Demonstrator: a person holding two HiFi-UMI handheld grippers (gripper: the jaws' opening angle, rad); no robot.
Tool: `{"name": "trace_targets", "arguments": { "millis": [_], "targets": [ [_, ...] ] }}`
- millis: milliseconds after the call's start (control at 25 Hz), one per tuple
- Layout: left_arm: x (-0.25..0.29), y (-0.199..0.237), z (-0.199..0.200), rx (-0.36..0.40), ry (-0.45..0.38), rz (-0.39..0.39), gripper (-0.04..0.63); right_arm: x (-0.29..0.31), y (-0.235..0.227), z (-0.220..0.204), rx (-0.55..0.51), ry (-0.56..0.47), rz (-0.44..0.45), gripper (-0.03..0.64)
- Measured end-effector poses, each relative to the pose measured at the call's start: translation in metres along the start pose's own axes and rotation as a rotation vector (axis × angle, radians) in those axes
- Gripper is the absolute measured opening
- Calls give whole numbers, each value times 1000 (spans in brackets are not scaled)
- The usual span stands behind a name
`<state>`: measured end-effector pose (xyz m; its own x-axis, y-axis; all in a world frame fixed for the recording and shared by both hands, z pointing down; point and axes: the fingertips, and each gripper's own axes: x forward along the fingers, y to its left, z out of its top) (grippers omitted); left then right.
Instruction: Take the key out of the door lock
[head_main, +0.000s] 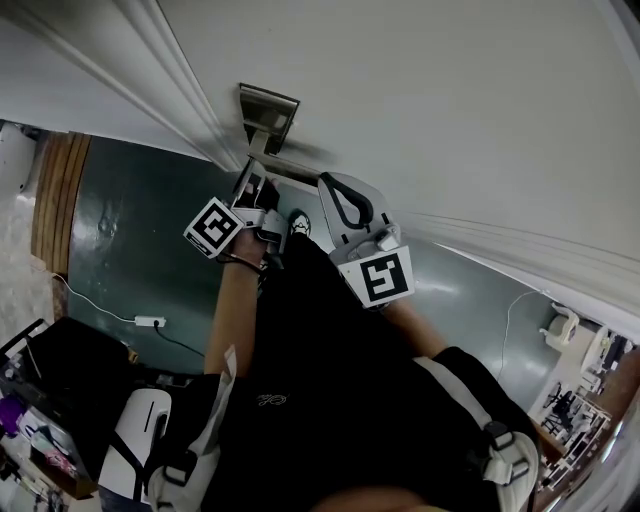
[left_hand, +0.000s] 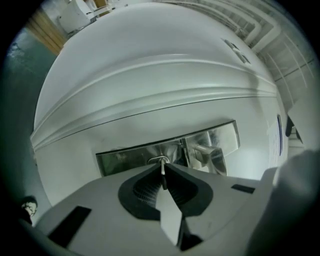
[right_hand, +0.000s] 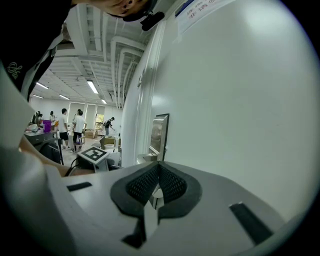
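A polished metal lock plate (left_hand: 125, 159) sits on the white door (left_hand: 150, 85), with a lever handle (left_hand: 205, 150) to the right of the keyhole. A thin silver key (left_hand: 162, 171) stands edge-on at the keyhole. My left gripper (left_hand: 163, 167) is shut on the key, its dark pads meeting on the head. From above, the left gripper (head_main: 252, 192) points at the lock plate (head_main: 268, 112). My right gripper (head_main: 343, 208) hangs just to its right, beside the door. Its jaws are shut (right_hand: 159, 164) and hold nothing; the plate's edge (right_hand: 161, 135) shows past them.
The door frame's moulding (head_main: 170, 90) runs along the left of the lock. Below lies dark green floor (head_main: 130, 240) with a white cable and adapter (head_main: 148, 322). Several people (right_hand: 77, 127) stand far off in a lit hall behind the left gripper's marker cube (right_hand: 95, 154).
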<state>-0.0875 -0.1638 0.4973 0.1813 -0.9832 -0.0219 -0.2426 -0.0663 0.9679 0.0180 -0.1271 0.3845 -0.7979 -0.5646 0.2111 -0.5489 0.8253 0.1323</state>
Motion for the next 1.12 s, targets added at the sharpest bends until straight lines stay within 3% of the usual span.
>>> {"name": "trace_targets", "arguments": {
  "millis": [360,800,1120],
  "targets": [
    [-2,0,1,-35,-32,19,37,-5,5,4,-18,-5,9,9],
    [-6,5,0,-67,-8,40,37,-11,-4,2,-9,-1,-23,9],
    [-2,5,3,-110,-44,11,35,-11,-2,-5,-12,27,-11,9]
  ]
}}
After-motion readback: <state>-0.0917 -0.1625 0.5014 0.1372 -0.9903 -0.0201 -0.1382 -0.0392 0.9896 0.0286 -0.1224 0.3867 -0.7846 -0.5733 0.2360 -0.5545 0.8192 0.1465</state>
